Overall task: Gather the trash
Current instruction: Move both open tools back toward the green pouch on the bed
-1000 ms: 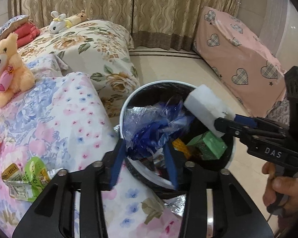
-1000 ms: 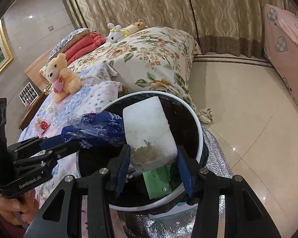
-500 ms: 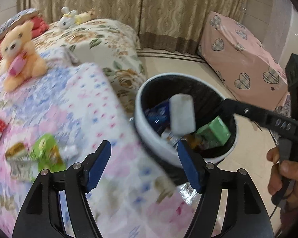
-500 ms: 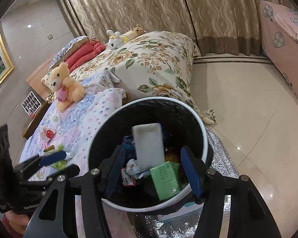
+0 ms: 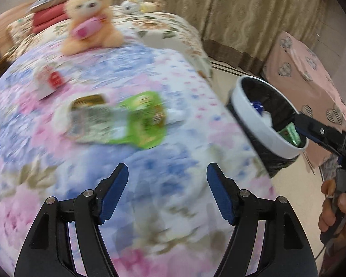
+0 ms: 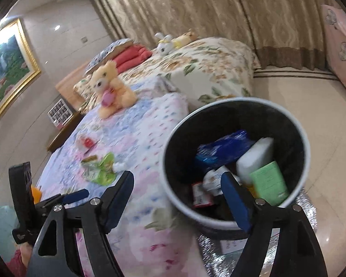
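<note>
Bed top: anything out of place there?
Yes. A green snack wrapper and a small red packet lie loose on the floral quilt, outside the trash bin. Both grippers are open and empty.

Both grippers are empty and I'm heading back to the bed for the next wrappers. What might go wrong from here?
The green wrapper overlaps another flat packet on the soft quilt; the open left gripper may pinch fabric or lift both together. The bin sits close beside the bed, so the open right gripper could clip its rim while swinging. The red-and-white packet lies near the teddy bear.
</note>
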The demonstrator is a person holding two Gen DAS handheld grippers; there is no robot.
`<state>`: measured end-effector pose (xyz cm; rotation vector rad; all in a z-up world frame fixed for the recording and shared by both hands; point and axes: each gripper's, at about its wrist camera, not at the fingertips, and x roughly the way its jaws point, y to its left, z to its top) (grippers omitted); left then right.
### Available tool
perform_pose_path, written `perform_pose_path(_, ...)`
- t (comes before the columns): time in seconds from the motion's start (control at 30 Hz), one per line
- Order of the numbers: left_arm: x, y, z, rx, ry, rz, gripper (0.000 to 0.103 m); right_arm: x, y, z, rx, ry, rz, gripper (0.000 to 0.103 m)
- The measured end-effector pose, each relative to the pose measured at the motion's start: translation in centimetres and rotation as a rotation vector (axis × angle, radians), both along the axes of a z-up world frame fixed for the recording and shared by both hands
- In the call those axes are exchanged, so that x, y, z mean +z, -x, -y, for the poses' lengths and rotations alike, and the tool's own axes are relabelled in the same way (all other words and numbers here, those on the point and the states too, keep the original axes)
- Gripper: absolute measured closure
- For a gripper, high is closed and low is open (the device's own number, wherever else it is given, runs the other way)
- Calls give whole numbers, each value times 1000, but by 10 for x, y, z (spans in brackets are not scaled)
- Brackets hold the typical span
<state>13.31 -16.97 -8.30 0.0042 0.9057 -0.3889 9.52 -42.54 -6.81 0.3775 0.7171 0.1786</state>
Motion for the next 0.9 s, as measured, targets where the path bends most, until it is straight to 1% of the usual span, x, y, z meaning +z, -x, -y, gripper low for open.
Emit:
perform_pose_path(0.1, -1, 4, -24, 50, 11, -2, 31, -3, -2, -15, 31, 2, -11, 23)
perform_pose_path(0.2, -1, 8, -43, 87, 5, 7, 31, -4, -4, -31, 65, 10, -17, 23)
perform_pose_path(0.4, -2, 15, -69, 140, -1, 13, 31, -1, -5, -56, 115, 23, -10, 18)
perform_pose_path(0.73, 3, 15, -93, 195, -7, 27, 30, 0, -10, -96, 196, 42, -3, 16)
perform_pose_path(0.9, 3, 13, -103, 222, -22, 35, 29, 0, -15, -113, 240, 54, -5, 16)
